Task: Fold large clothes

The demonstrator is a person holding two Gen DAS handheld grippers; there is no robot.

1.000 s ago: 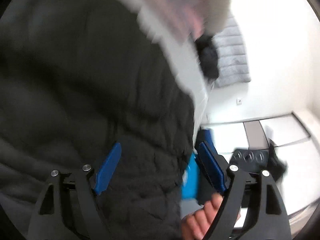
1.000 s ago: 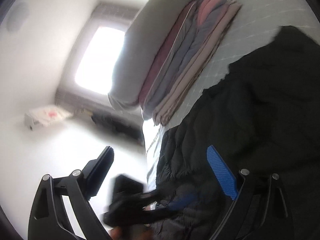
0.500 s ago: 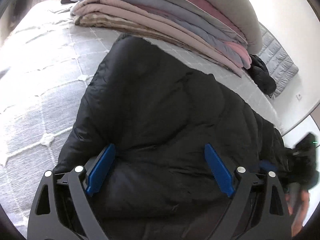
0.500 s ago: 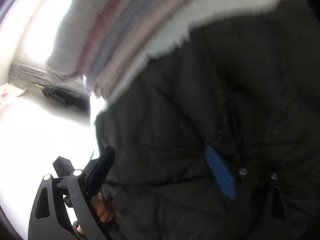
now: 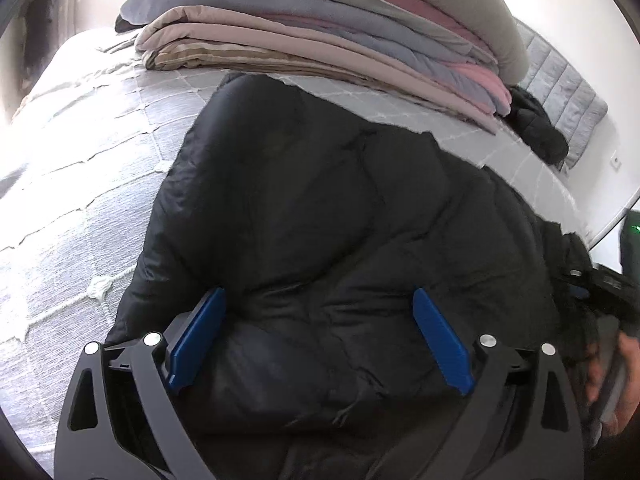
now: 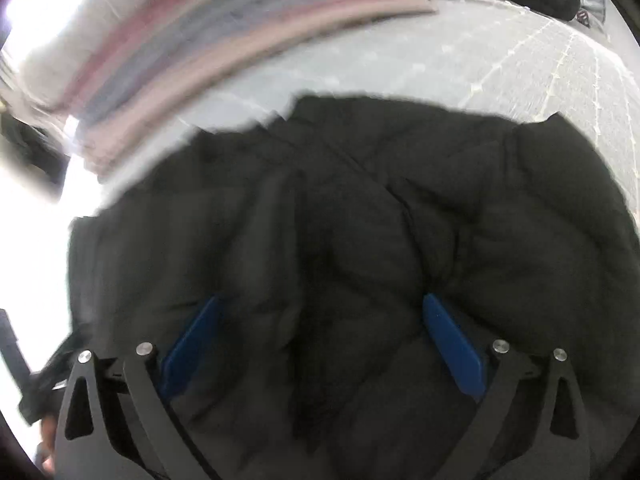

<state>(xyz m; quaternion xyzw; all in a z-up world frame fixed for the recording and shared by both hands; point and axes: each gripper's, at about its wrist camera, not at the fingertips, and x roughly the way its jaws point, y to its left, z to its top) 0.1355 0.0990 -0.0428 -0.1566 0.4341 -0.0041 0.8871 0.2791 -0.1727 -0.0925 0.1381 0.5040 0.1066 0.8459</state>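
- A black puffer jacket (image 5: 340,220) is lying spread across a grey quilted bed cover (image 5: 80,184), bunched into soft ridges toward the near edge.
- The left gripper (image 5: 318,336) is hanging just above the jacket's near part, its blue pads wide apart and opening further, padding showing between them but nothing pinched.
- The right gripper (image 6: 320,340) is doing the same over its own stretch of the jacket (image 6: 360,220), jaws opening, clamped on nothing.
- A hand (image 5: 616,380) is showing at the right edge of the left view, beside the jacket.
- A stack of folded blankets (image 5: 320,28) is sitting on the cover just beyond the jacket's far edge; a second dark garment (image 5: 536,124) is lying further along.
- The step in hand looks like a release between folds.
- The next move probably calls for both grippers to find an edge or sleeve, close firmly on the thick padding, and carry it across evenly.
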